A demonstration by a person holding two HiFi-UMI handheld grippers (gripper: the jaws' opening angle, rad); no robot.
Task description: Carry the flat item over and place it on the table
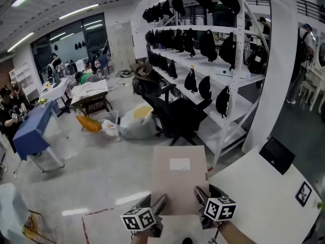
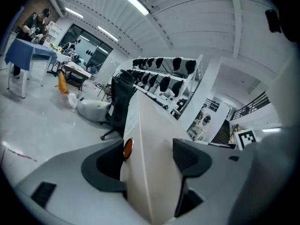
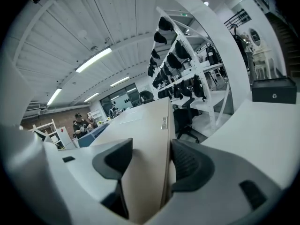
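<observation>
1. Both grippers sit side by side at the bottom of the head view, level with each other and pointing forward. Their marker cubes face up.
2. My left gripper (image 1: 158,203) is clamped on the near-left edge of the box (image 1: 180,179). In the left gripper view, the box edge fills the gap between the jaws, and both pads press on it.
3. My right gripper (image 1: 199,194) is clamped on the near-right edge of the same box. In its own view, the jaws are closed on the panel from both sides.
4. My right forearm (image 1: 234,233) enters from the bottom edge, angled slightly inward.
5. The box is held in the air, roughly flat, label (image 1: 180,163) upward. It extends away from me over the floor.
6. The table (image 1: 264,207) lies to the right. Its near corner is just beside the box's right edge.
</observation>
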